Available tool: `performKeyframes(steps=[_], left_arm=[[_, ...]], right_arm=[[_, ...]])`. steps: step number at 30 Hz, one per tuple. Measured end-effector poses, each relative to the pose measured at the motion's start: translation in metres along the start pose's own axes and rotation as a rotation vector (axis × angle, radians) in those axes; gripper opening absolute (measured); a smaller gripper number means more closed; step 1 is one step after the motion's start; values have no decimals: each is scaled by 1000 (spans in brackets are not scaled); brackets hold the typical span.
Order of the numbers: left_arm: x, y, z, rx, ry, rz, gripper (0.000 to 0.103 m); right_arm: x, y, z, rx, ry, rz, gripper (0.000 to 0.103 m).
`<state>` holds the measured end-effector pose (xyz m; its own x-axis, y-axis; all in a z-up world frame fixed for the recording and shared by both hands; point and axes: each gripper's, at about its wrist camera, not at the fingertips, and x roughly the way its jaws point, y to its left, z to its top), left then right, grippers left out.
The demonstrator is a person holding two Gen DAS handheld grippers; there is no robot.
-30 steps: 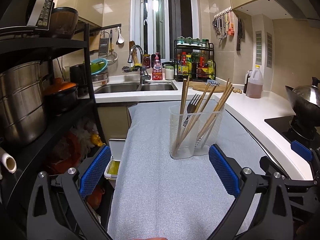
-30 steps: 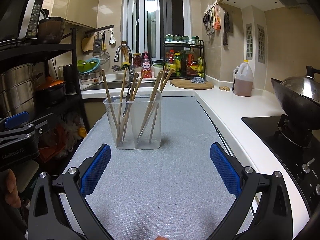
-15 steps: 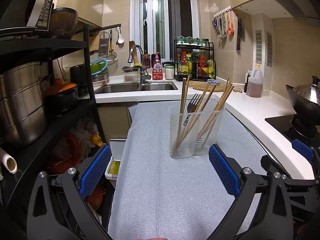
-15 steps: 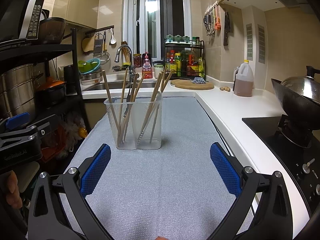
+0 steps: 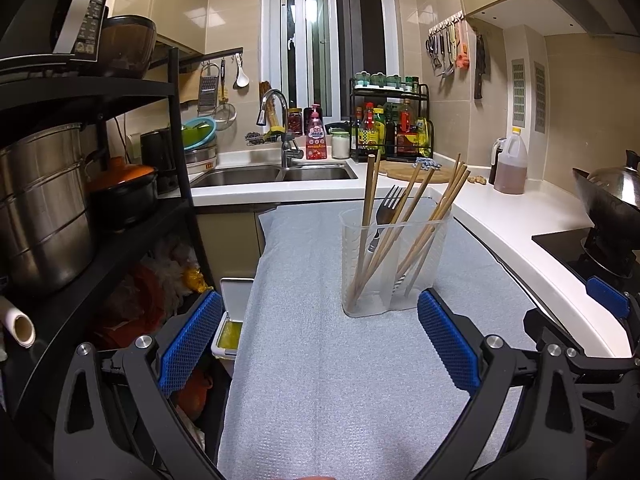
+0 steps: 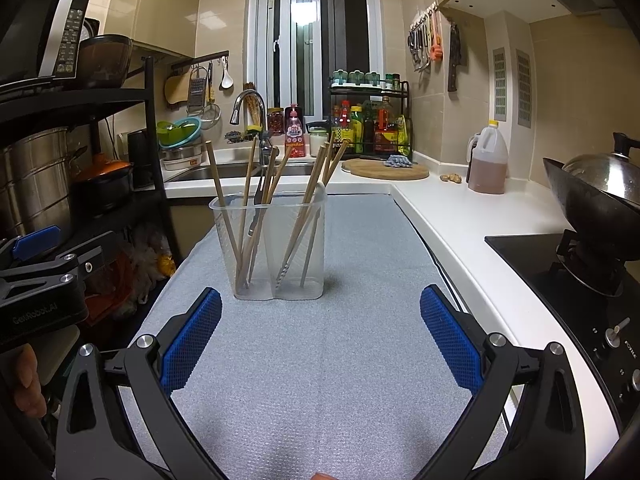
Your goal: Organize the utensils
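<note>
Holder: clear plastic utensil holder (image 5: 394,268), two compartments, upright mid-counter on grey mat (image 5: 320,380).
Contents: wooden chopsticks (image 6: 244,216) lean in both compartments; a fork (image 5: 386,210), tines up, w/ them.
L gripper (image 5: 320,344): near side of holder, jaws spread wide, blue pads (image 5: 188,344) bare, gripping nothing.
R gripper (image 6: 320,340): also near side, jaws wide apart, nothing between them.
Far: sink (image 5: 276,174), faucet (image 5: 276,120), spice rack (image 5: 390,120).
Right: wok (image 6: 600,192) on stove.
</note>
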<state>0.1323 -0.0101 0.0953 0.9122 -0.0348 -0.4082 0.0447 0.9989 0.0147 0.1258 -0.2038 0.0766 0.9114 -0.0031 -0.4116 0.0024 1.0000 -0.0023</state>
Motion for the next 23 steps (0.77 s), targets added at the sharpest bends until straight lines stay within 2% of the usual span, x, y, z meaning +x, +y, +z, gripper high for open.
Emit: performKeyframes(steps=[12,23], left_arm=[[1,2,-2,-15,5,4,95],[-4,-2,-2,12,2,3,95]], right_arm=[[-2,2,2,3,-4,8,98],[-8,4,5,9,-12,15,98]])
